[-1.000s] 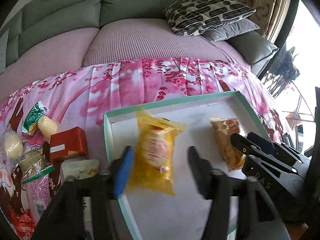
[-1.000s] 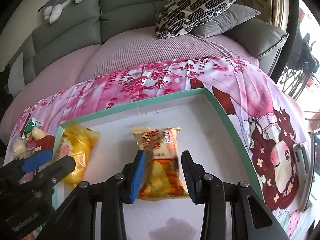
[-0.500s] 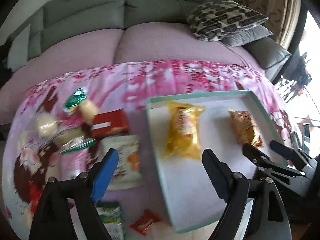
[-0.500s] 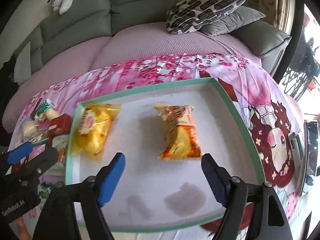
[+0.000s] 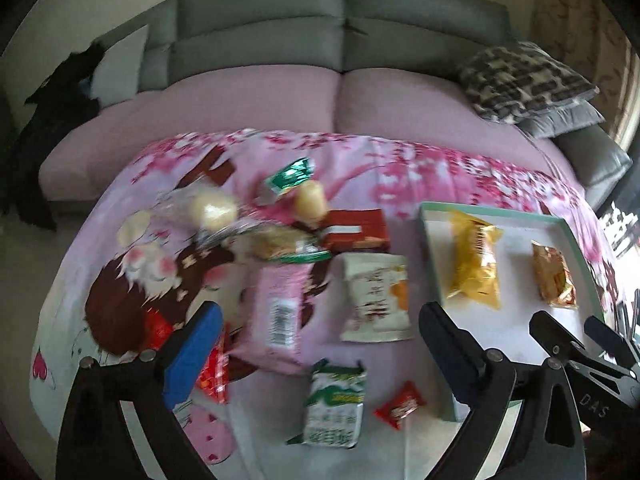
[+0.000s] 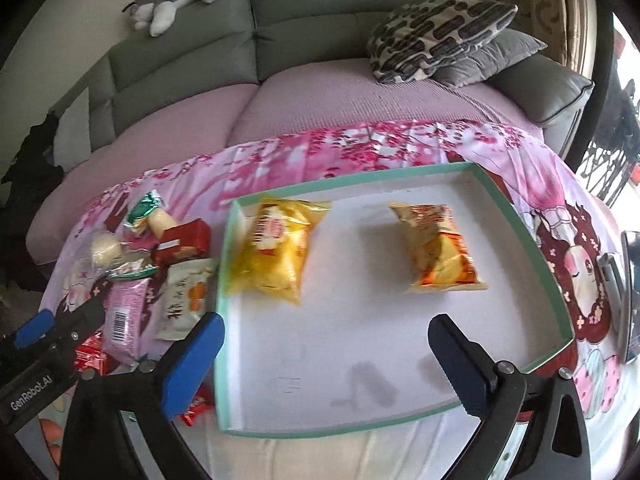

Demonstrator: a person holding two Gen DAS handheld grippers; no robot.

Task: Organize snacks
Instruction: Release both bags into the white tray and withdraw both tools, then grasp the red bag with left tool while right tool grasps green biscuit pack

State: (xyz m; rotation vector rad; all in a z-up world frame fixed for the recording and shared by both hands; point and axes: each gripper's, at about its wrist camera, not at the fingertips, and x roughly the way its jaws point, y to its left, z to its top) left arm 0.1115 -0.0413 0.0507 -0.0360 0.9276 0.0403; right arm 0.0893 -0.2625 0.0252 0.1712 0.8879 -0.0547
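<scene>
A white tray with a teal rim (image 6: 516, 220) (image 5: 436, 276) lies on the pink cloth. In it lie a yellow snack bag (image 6: 276, 248) (image 5: 474, 260) at the left and an orange snack bag (image 6: 438, 248) (image 5: 554, 276) at the right. Loose snacks lie left of the tray: a white packet (image 5: 378, 296) (image 6: 184, 296), a pink packet (image 5: 280, 312), a red box (image 5: 356, 236), a green-white packet (image 5: 334, 404) and a small red candy (image 5: 400, 404). My left gripper (image 5: 316, 356) is open above the loose snacks. My right gripper (image 6: 324, 360) is open above the tray's front part, empty.
A grey and mauve sofa (image 6: 320, 88) stands behind the table, with patterned cushions (image 6: 436, 32) at its right and a plush toy (image 6: 176, 0) on its back. A phone-like object (image 6: 630, 292) lies at the table's right edge.
Both grippers opened wide, let go of the two bags in the tray and pulled back. My left gripper swung left over the loose snacks.
</scene>
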